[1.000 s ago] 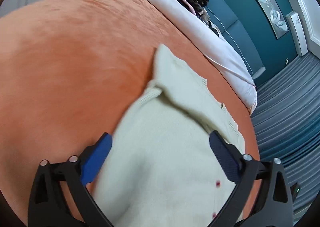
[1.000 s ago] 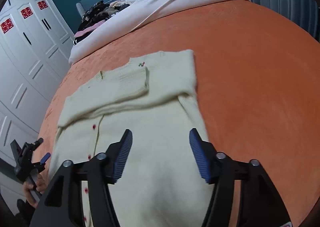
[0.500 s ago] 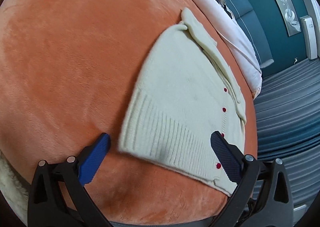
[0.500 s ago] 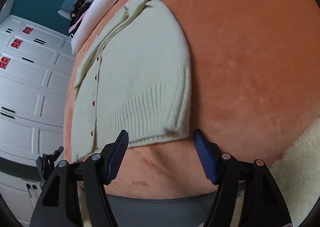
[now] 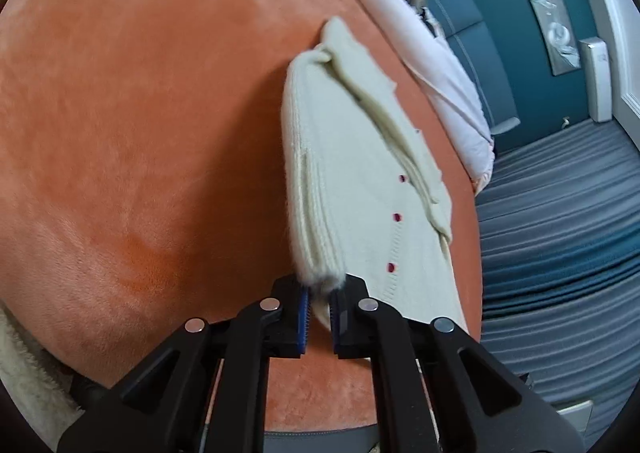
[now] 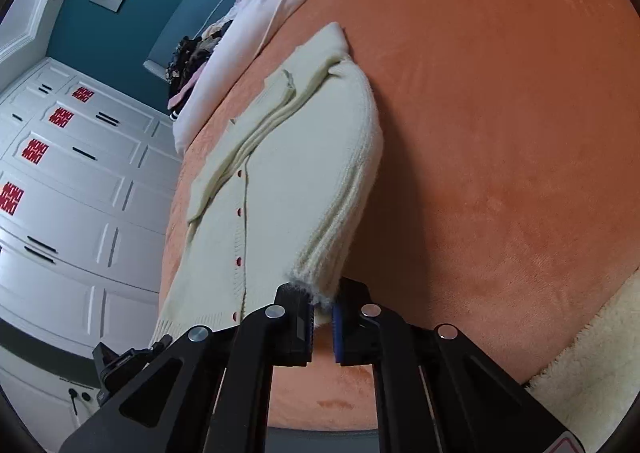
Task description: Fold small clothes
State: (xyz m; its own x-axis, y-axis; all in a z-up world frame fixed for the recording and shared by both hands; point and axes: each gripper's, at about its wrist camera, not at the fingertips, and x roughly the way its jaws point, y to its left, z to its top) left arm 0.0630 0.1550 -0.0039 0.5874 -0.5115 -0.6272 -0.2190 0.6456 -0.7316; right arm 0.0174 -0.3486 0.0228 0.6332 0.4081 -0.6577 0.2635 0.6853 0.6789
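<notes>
On the orange blanket (image 5: 140, 133) one cream cardigan (image 5: 360, 173) is laid flat, sleeves folded in. Its hem corners have just been clamped, one by the left gripper (image 5: 319, 313), one by the right gripper (image 6: 321, 317), both closed tight on knit. The hem should be lifted evenly and carried toward the collar, kept taut. Four red buttons (image 6: 239, 209) are counted.

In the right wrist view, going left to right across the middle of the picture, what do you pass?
White wardrobe doors with red stickers → cream knit cardigan with red buttons, its hem corner pinched in the right gripper → bare orange bedspread.
</notes>
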